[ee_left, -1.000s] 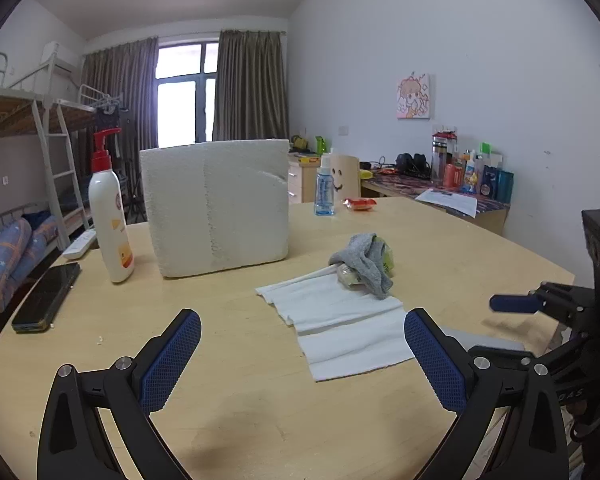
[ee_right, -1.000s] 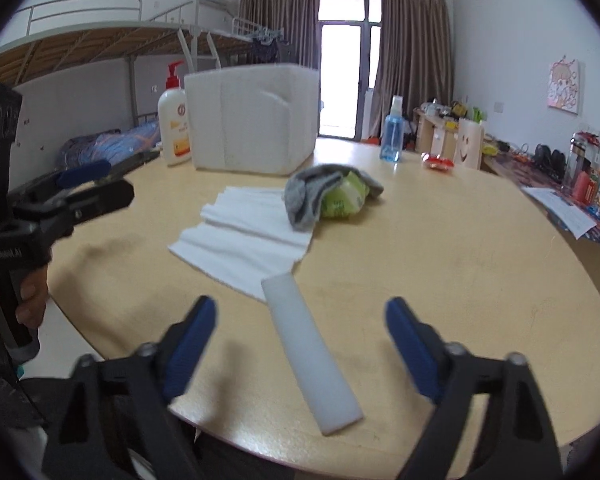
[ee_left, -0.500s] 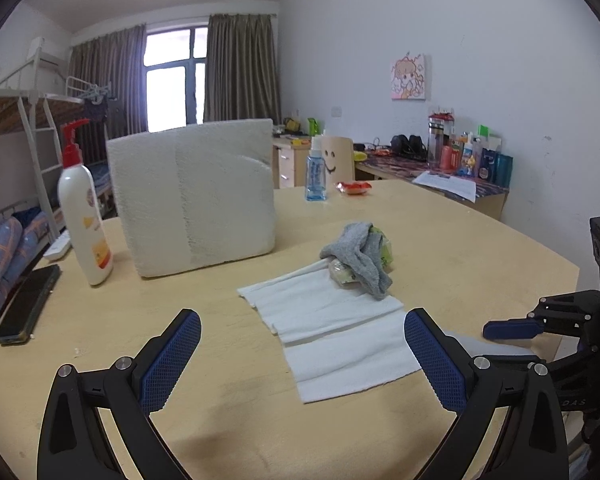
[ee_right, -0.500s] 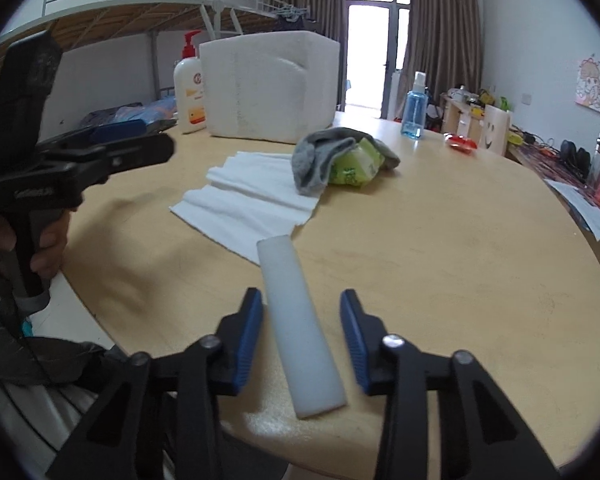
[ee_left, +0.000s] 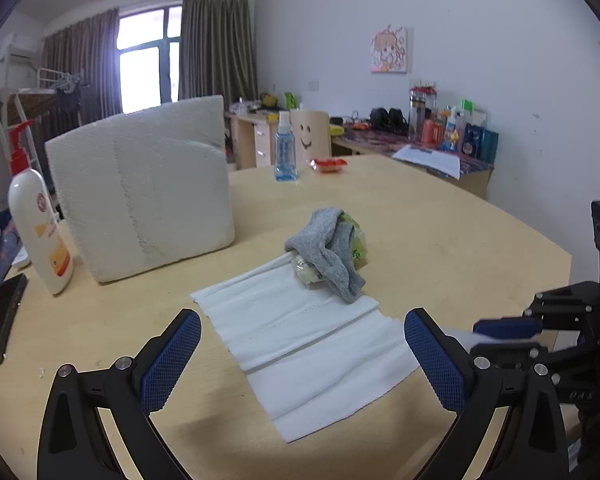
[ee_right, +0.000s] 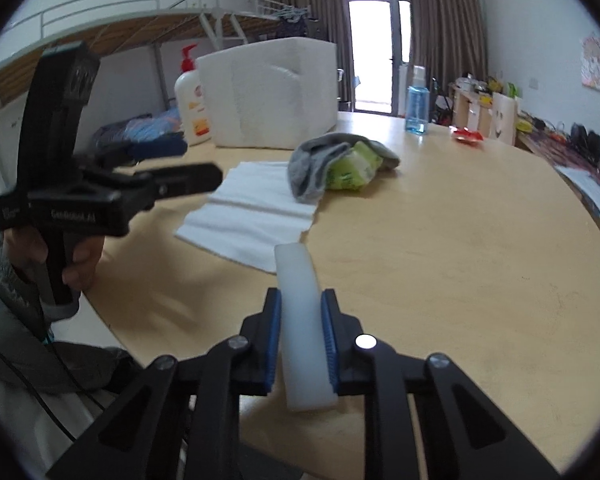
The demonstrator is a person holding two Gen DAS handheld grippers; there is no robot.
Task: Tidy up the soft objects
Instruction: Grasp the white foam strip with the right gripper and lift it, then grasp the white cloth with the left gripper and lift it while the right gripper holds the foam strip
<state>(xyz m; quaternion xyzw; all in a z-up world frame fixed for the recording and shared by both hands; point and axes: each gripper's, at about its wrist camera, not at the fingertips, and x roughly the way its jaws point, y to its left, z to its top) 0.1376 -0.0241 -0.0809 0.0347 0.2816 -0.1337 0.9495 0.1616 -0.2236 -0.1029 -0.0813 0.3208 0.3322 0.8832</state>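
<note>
While the white foam strip (ee_right: 302,332) lies lengthwise near the front edge of the round wooden table (ee_right: 480,248), it is clamped between the blue pads of the right gripper (ee_right: 300,336), whose jaws have just been closing and are now pressed on both of its long sides. The far end of the strip is seen just touching the near edge of the white cloth (ee_left: 300,344) spread flat on the table. A grey sock (ee_left: 332,252) is draped over a green packet (ee_right: 352,170) at the far corner of that cloth. The left gripper (ee_left: 300,356) is held above the near part of the cloth with its jaws wide apart and nothing between them. A large white foam block (ee_left: 140,196) is stood upright behind, with a lotion pump bottle (ee_left: 38,224) beside it
</note>
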